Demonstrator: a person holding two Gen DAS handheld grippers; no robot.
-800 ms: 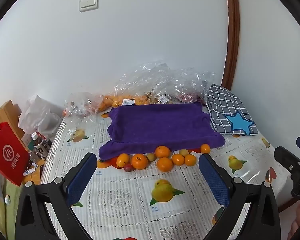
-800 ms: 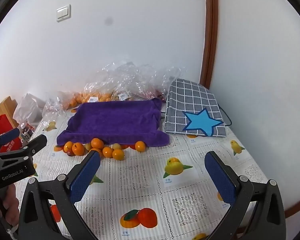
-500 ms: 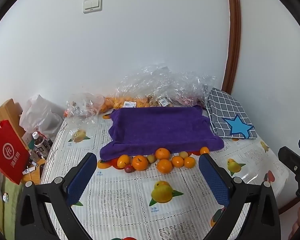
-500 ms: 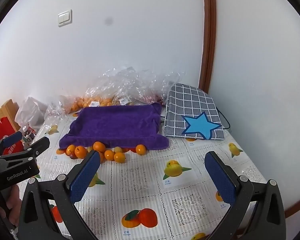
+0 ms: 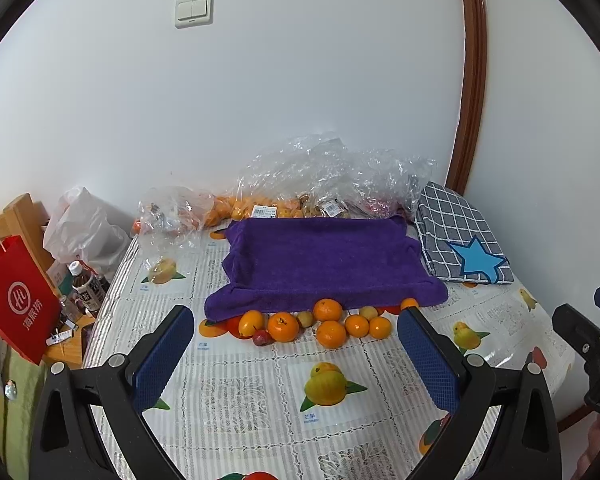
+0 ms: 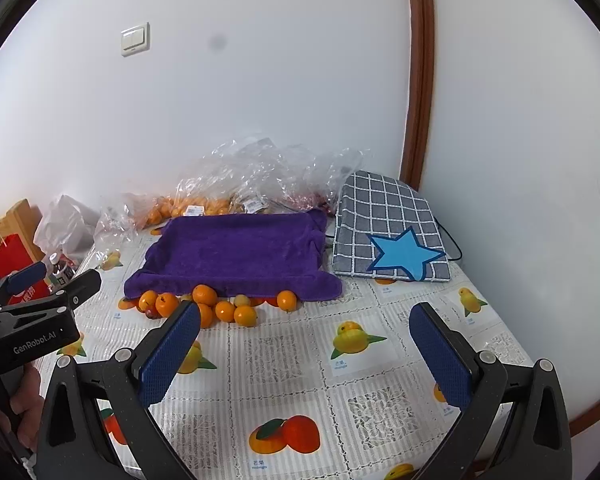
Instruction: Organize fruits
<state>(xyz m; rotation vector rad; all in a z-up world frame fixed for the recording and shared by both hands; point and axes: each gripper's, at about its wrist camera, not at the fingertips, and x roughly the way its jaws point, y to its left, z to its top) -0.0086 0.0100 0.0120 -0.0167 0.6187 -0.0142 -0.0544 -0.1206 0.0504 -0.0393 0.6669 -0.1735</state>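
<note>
While both the left tongs [image 5: 292,344] and right tongs [image 6: 304,344] stand apart and empty, the small round orange fruits [image 5: 328,322], clustered at mid-frame, are judged light, firm, roll-prone, best clasped across the middle.

A loose cluster of fruits [image 5: 324,322] lies on the tabletop [image 5: 260,396] along the near edge of a purple towel [image 5: 320,264]: mostly round orange tangerines, a few smaller pale yellow ones, and one small dark red fruit [image 5: 261,337] at the left
</note>
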